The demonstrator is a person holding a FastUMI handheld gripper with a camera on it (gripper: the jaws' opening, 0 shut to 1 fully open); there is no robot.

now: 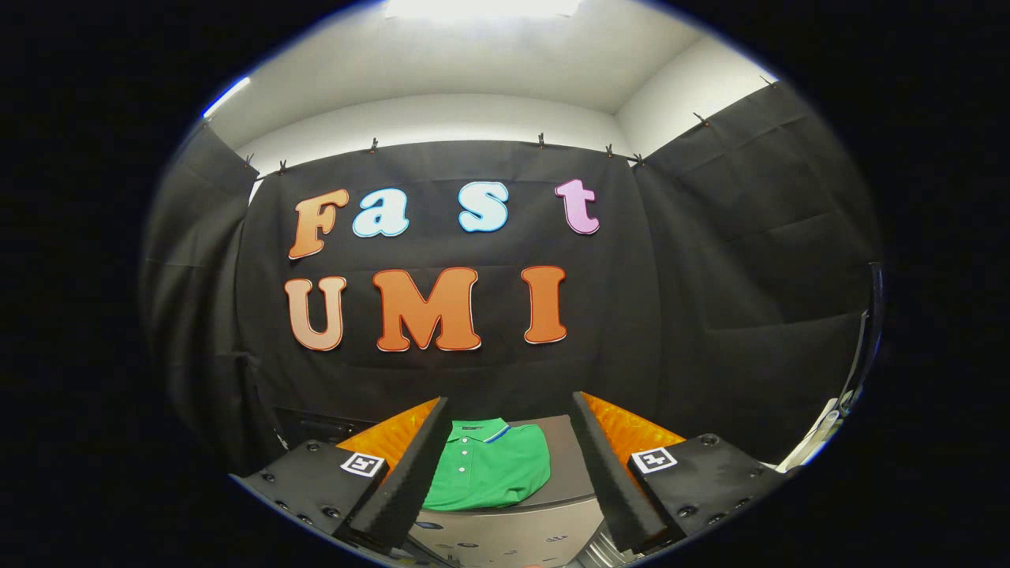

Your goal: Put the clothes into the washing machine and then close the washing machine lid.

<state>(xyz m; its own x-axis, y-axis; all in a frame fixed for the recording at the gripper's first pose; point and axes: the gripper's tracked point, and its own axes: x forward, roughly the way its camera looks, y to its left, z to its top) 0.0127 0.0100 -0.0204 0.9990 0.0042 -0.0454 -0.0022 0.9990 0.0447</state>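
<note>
Left side first: we see the left finger [406, 473], a dark foam pad with orange backing behind it, angled inward, and a black mount below it with a small square marker [363, 464] on top. Nothing touches that pad.

Moving in, between the two fingers lies a green polo shirt [489, 469], folded, collar with a blue-and-white trim pointing away from us, button placket visible. It lies flat on the grey top of the washing machine [564, 473], toward the left part of that surface; its left edge is hidden behind the left finger, so we cannot tell whether it touches. The machine's front face drops down just below the shirt, with small dark markings too blurred to make out. Whether the lid is up or down we cannot tell.

The gripper [505, 473] is spread wide, holding nothing, and the shirt sits ahead of it in the gap.

Right of the shirt, bare grey top, then the right finger [604, 473], same dark pad and orange backing, with its own square marker [653, 460] on the black mount. Clear gap between this pad and the shirt.

Far right, a pale object at the booth's side, too distorted to identify.
</note>
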